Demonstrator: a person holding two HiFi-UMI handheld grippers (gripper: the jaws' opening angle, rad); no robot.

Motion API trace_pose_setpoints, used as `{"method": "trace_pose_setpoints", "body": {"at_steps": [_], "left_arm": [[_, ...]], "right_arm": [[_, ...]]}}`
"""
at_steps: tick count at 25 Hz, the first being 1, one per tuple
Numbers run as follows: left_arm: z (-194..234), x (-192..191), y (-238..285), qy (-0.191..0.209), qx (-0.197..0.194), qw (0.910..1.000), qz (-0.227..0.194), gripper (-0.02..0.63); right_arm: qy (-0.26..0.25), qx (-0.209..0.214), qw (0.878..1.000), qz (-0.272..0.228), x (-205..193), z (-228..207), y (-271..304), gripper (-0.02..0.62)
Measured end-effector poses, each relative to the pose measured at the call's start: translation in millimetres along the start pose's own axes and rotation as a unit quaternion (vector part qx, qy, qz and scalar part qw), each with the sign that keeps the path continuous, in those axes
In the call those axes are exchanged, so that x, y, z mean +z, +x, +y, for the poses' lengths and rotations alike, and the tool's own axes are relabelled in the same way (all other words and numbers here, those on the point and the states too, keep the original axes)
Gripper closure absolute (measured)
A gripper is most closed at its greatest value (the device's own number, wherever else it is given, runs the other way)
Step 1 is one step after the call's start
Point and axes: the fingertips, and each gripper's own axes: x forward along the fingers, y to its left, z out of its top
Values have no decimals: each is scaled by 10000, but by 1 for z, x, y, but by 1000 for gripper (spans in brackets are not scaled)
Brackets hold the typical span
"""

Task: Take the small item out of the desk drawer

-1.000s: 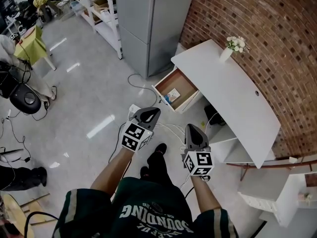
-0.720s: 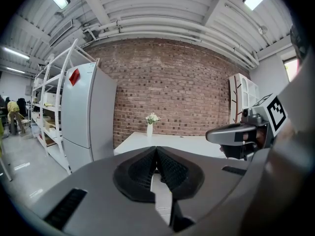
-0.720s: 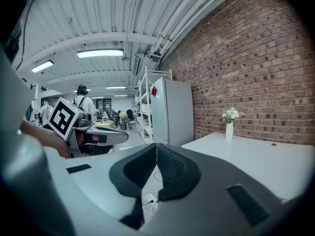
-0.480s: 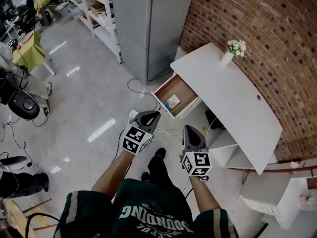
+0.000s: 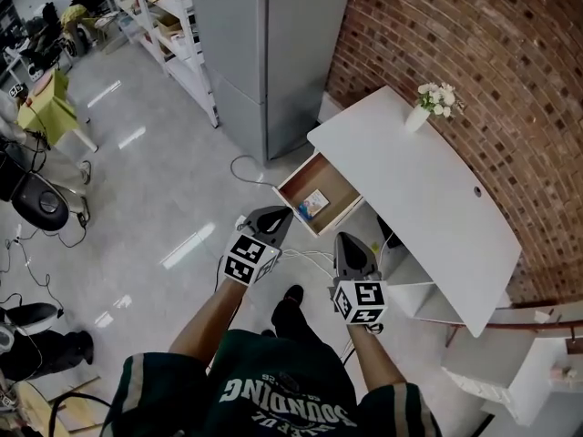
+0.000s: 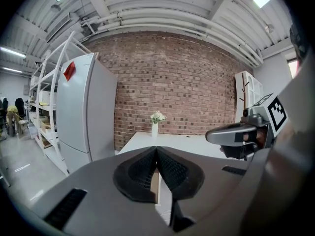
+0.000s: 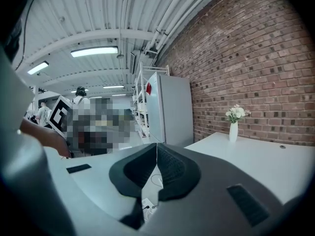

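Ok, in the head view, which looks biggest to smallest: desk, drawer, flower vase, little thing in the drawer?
1. desk
2. drawer
3. flower vase and little thing: about alike, too close to rank.

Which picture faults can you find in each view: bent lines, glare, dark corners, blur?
Head view: the wide lens bows the brick wall and the white desk, and lamp glare streaks the floor. Left gripper view: fisheye, with black corners, and the fridge leans. Right gripper view: black corners again, and a ceiling lamp burns out white.
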Motion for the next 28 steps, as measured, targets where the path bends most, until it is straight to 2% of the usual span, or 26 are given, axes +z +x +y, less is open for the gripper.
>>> {"method": "trace_pose_setpoints", "body": {"at_steps": [15, 28], "left_arm": [[39, 7, 77, -109, 139, 9995, 257, 590], [49, 5, 102, -127, 159, 9992, 345, 589]], "right_arm": [[85, 238, 9996, 159, 11, -54, 75, 571], [114, 294, 9992, 247, 9, -69, 91, 571]]}}
